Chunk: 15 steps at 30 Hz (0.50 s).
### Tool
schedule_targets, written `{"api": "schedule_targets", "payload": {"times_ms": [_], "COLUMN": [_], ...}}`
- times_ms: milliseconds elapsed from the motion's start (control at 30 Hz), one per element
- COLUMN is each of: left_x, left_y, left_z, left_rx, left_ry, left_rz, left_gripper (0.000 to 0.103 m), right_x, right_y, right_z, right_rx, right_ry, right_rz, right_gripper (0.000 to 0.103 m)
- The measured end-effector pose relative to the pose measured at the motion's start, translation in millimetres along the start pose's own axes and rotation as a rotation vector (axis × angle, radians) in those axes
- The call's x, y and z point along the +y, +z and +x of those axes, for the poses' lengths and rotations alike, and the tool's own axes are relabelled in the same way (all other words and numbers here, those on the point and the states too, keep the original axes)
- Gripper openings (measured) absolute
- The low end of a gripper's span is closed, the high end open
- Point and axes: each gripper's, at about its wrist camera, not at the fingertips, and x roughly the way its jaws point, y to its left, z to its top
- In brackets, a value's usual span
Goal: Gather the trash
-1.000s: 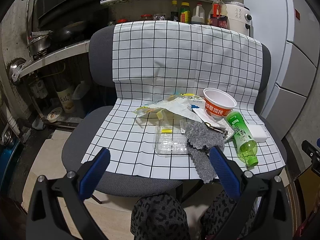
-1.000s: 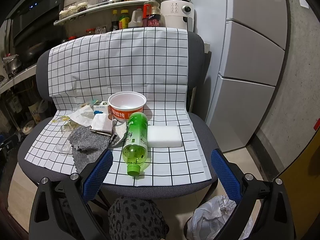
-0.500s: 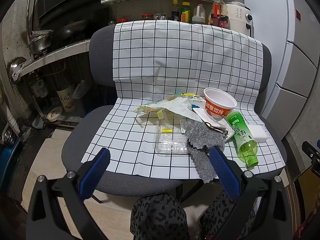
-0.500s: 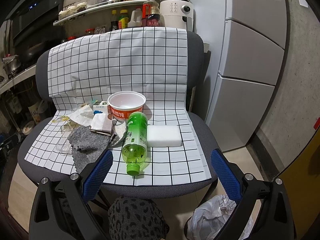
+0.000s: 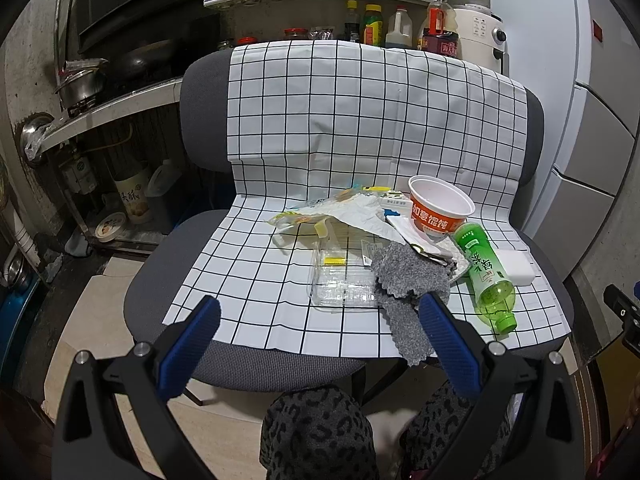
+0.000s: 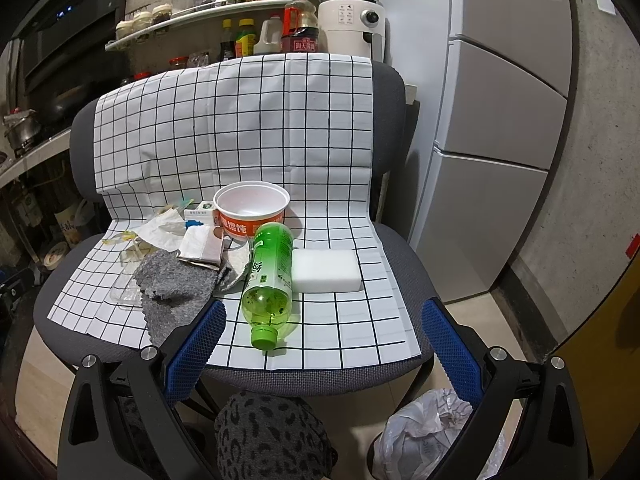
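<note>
Trash lies on a checked cloth (image 5: 260, 280) (image 6: 352, 320) over a grey chair seat: a green bottle (image 5: 486, 276) (image 6: 270, 268) on its side, an orange paper bowl (image 5: 440, 210) (image 6: 251, 210), a clear plastic tray (image 5: 342, 284), crumpled wrappers (image 5: 344, 210) (image 6: 162, 230), a grey rag (image 5: 404, 284) (image 6: 172, 284) and a white sponge (image 5: 516, 266) (image 6: 325, 270). My left gripper (image 5: 318, 340) hangs open in front of the seat's near edge, empty. Open and empty too, my right gripper (image 6: 322, 344) hovers just short of the bottle's cap.
A bin lined with a white bag (image 6: 424, 436) stands on the floor at the lower right. A person's patterned knees (image 5: 316, 432) (image 6: 272, 436) are below the grippers. A fridge (image 6: 500, 120) stands right; shelves with bottles (image 5: 376, 24) and a stove (image 5: 120, 68) stand behind the chair.
</note>
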Motion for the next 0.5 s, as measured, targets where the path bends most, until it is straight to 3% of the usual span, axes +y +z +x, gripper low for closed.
{"api": "schedule_targets", "payload": {"times_ms": [500], "left_x": [-0.1], "left_y": [0.1], "left_z": [0.0], "left_rx": [0.000], "left_ry": [0.000], "left_rz": [0.000], "left_gripper": [0.096], "right_x": [-0.6], "right_y": [0.5], "right_z": [0.2], "right_rx": [0.000], "right_ry": [0.002], "right_rz": [-0.001], "right_gripper": [0.097]}}
